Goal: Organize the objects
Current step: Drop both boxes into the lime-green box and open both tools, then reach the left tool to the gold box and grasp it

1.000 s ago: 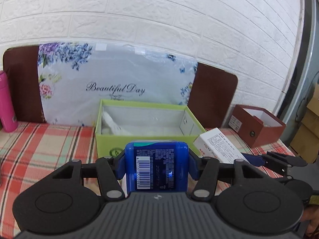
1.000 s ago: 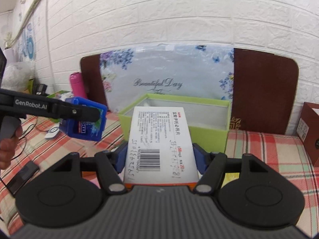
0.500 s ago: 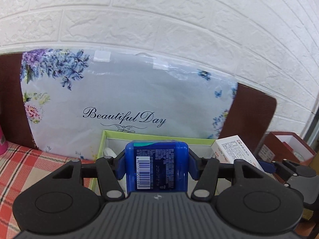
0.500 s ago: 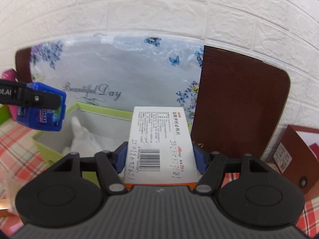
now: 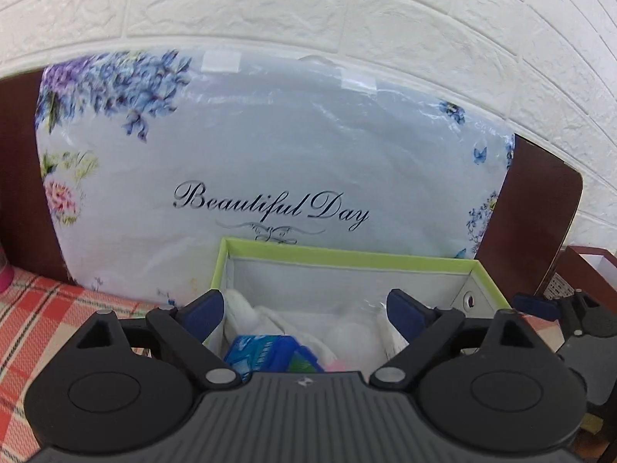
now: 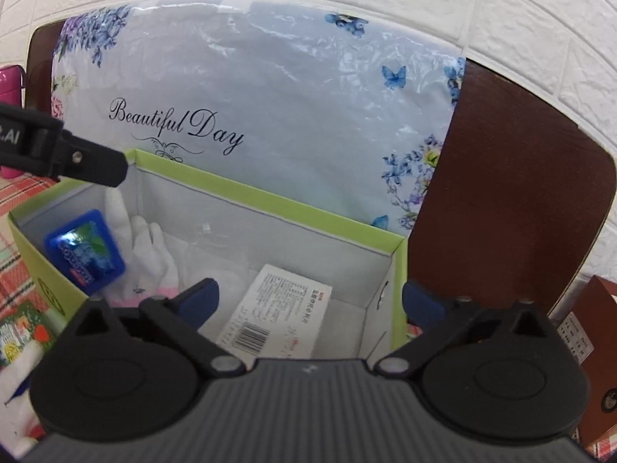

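A green open box (image 5: 347,260) (image 6: 270,196) with a white lining stands before me. My left gripper (image 5: 304,308) is open and empty above its left part. A blue plastic case (image 5: 270,353) (image 6: 85,256) lies inside, on white cloth (image 6: 154,247). My right gripper (image 6: 310,301) is open and empty above the box's right part. A white medicine carton (image 6: 273,314) with a barcode lies flat on the box floor below it. The left gripper's finger (image 6: 88,164) shows at the left of the right wrist view.
A floral "Beautiful Day" bag (image 5: 270,162) leans on a brown board (image 6: 513,193) against the white brick wall. A brown box (image 6: 594,355) stands to the right. A pink bottle (image 6: 9,81) stands far left on the checked tablecloth (image 5: 38,320).
Both grippers moved forward over the green box and opened. The blue case and the white carton dropped out of the jaws and now lie inside the box.
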`<state>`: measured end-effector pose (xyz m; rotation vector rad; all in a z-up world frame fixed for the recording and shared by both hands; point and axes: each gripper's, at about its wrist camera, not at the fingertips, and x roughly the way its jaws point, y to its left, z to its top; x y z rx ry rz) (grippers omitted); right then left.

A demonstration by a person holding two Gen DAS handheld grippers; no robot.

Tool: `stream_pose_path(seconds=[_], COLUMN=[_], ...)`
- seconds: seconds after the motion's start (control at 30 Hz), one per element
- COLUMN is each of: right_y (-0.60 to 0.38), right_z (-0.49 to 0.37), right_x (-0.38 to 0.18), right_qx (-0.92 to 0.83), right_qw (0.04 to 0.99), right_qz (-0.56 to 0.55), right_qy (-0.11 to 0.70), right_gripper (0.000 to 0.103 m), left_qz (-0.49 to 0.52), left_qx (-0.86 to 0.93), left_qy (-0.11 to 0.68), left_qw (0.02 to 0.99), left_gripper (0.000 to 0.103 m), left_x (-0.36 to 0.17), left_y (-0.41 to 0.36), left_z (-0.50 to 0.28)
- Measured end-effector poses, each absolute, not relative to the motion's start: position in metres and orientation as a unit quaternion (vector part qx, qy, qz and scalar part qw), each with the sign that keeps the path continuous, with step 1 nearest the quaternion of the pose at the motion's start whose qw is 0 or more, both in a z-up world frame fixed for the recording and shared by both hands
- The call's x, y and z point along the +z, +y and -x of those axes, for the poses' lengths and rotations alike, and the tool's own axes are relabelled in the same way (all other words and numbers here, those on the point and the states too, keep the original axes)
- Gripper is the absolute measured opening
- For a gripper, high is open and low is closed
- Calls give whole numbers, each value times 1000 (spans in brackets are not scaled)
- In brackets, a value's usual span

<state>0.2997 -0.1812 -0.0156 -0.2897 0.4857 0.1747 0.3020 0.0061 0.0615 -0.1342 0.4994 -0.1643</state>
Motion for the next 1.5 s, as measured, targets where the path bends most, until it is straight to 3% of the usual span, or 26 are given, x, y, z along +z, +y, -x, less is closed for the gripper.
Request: stream_pose_path(seconds=[0.7, 1.1, 1.5], right_y=[-226, -237, -229], right_z=[-166, -99, -71], right_x=[49, 20, -31], right_qx=[86, 59, 79], right_qw=[980, 979, 960], right_qz=[32, 35, 16], right_qy=[177, 193, 267], right_gripper=[103, 103, 103], left_qz=[42, 45, 90], left_qx=[-61, -52, -20], left_qy=[255, 296, 360], left_qw=[964, 953, 928], left_gripper=[94, 94, 94], left_x=[106, 72, 15], left_y=[-14, -20, 19], left_z=[-179, -126, -92])
